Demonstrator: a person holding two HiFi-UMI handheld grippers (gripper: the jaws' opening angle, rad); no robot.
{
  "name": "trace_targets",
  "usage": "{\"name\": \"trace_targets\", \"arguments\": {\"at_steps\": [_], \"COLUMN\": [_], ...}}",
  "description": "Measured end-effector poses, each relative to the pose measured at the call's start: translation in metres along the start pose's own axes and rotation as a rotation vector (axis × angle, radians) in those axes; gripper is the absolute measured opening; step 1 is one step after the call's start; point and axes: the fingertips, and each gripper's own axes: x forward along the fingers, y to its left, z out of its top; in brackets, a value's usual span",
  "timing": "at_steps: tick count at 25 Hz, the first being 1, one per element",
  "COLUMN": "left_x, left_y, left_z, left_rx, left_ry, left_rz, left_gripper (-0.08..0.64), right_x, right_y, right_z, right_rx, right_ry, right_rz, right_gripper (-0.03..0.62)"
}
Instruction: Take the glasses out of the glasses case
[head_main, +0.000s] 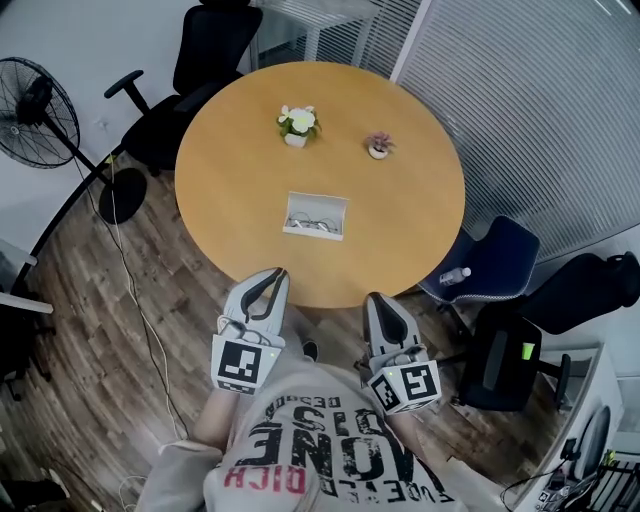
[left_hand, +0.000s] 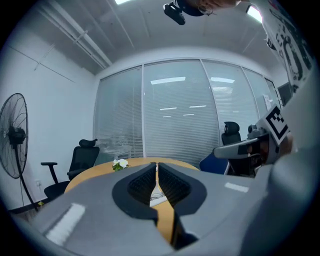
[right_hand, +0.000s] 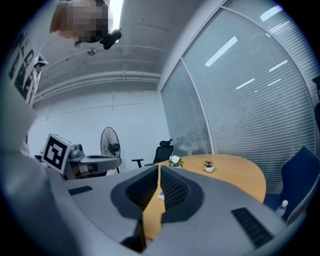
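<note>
An open white glasses case lies on the round wooden table, with glasses inside it. My left gripper hangs at the table's near edge, jaws shut and empty, short of the case. My right gripper is held just off the near edge, also shut on nothing. In the left gripper view the shut jaws point at the table, and a sliver of the case shows behind them. The right gripper view shows its jaws closed with the case barely visible past them.
Two small potted plants stand at the table's far side. Black office chairs and a floor fan stand at the left. A blue chair with a bottle is at the right, near a glass wall with blinds.
</note>
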Motion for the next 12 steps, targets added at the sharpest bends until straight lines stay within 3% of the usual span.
{"name": "trace_targets", "arguments": {"at_steps": [4,12], "left_x": [0.033,0.126], "left_y": [0.011,0.030], "left_z": [-0.007,-0.064], "left_rx": [0.132,0.386], "left_ry": [0.058,0.299], "left_rz": [-0.087,-0.299], "left_gripper": [0.083,0.084], "right_x": [0.006,0.040], "right_y": [-0.006,-0.045], "right_z": [-0.003,0.001], "right_rx": [0.016,0.061], "right_ry": [0.008,0.027], "right_rz": [-0.026,-0.161], "right_gripper": [0.025,0.025]}}
